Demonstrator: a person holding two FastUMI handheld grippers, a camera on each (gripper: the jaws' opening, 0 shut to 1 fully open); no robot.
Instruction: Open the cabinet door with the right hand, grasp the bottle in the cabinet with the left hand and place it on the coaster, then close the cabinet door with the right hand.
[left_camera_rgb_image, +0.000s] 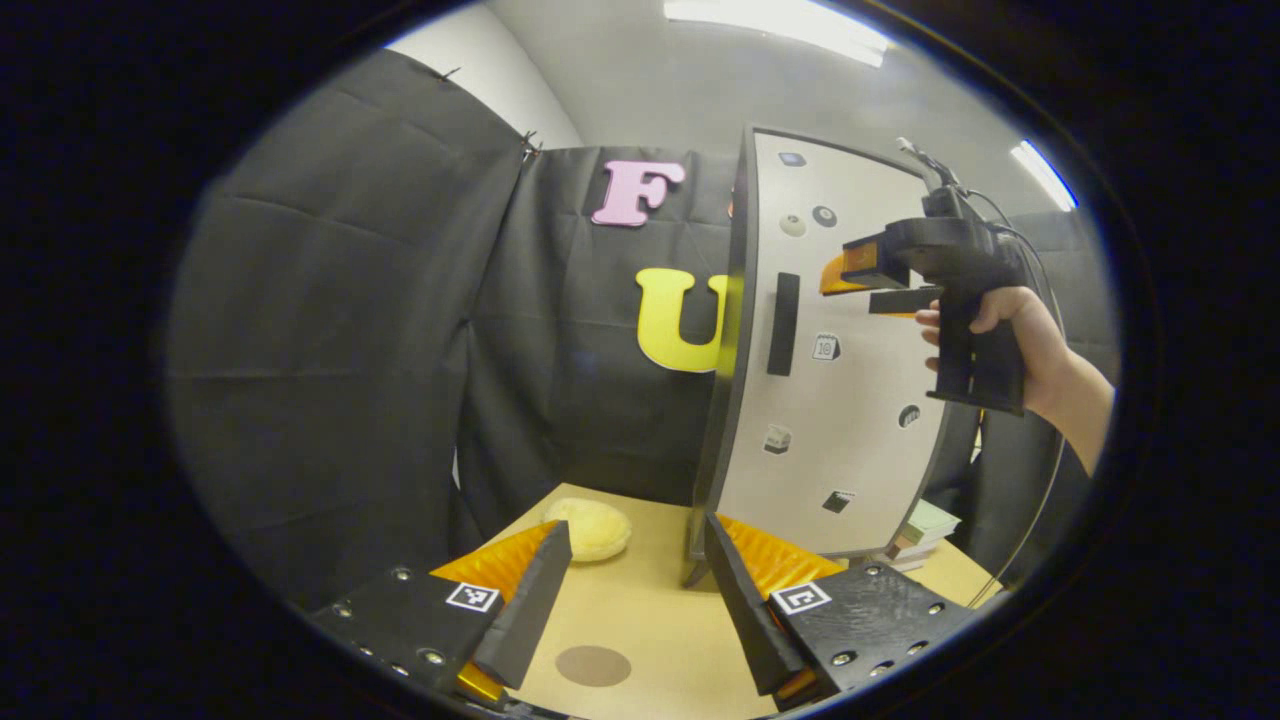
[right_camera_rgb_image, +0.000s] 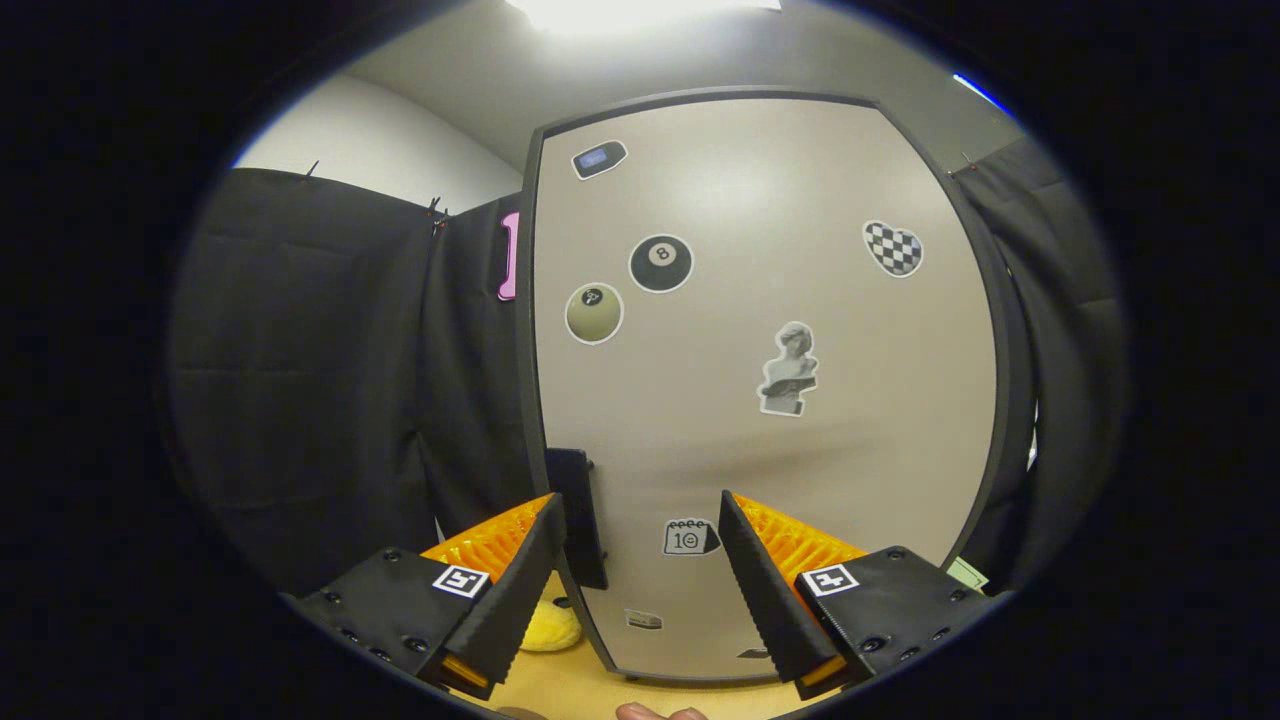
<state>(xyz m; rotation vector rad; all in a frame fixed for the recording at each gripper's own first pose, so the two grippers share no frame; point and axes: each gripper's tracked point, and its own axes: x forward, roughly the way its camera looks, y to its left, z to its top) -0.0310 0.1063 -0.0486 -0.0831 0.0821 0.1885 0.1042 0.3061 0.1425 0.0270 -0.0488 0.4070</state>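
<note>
Cabinet door (right_camera_rgb_image: 760, 400) stands closed on the worktop (left_camera_rgb_image: 640, 610), right gripper (right_camera_rgb_image: 635, 570) with jaws apart near the handle (right_camera_rgb_image: 578, 515), which should be squarely straddled before pulling; left gripper (left_camera_rgb_image: 635, 590) open, waiting low.

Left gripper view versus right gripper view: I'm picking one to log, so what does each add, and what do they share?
The left gripper view adds the round brown coaster on the table, and the right gripper held near the cabinet door, jaws open. The right gripper view adds the checkered heart sticker and bust sticker. Both share the closed door, its dark handle and the yellow sponge.
</note>
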